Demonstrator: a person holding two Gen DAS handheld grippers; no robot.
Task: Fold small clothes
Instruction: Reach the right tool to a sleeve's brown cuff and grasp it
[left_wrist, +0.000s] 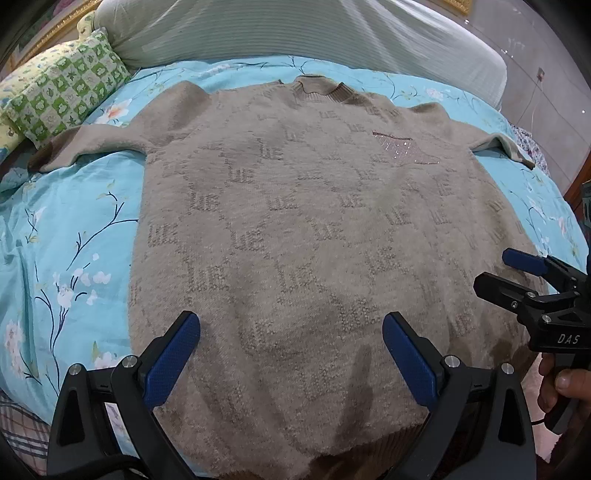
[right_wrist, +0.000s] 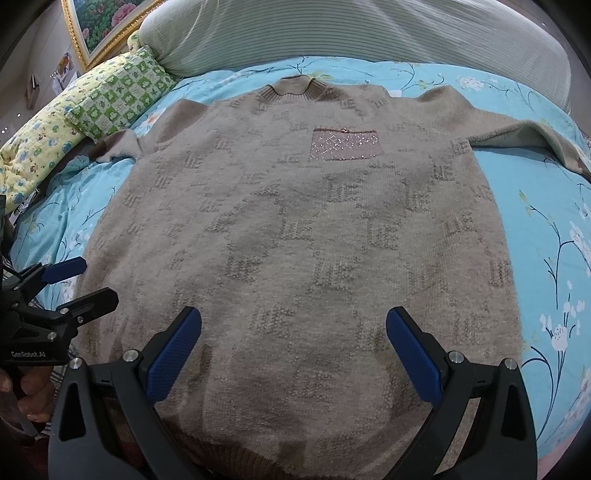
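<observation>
Bed (left_wrist: 66, 221) first, under a turquoise floral cover, with a pale striped bolster (left_wrist: 295, 33) along the head edge and a green checked pillow (left_wrist: 70, 88) at the head-left corner. No surface other than the bed in play.

Spread flat across most of that cover, a taupe knit sweater (left_wrist: 295, 221), front up, neck toward the head edge and ribbed hem at the foot edge nearest the cameras. Left sleeve (left_wrist: 92, 144) laid out toward the pillow, right sleeve (right_wrist: 524, 133) out toward the opposite side edge, neither turned in. Sparkly chest pocket (right_wrist: 345, 144) face up and uncovered. No fold visible anywhere (body smooth, only faint ripples).

Judged from that: laying-out done, folding itself not yet begun. Left to do, likely: sleeves brought in over the body, sides folded toward the middle, then hem taken up toward the collar.

Left hand-held gripper (left_wrist: 291, 354) poised over the hem near the foot edge, blue pads spread wide, nothing between them; contact with the knit not certain from this angle. Right hand-held gripper (right_wrist: 293, 354) likewise over the hem a little further right, jaws wide apart and empty. Each visible at the edge of the other's view, fingers parted there too.

Bare fingertips (left_wrist: 565, 380) of the person's hand wrapped around the right handle.
</observation>
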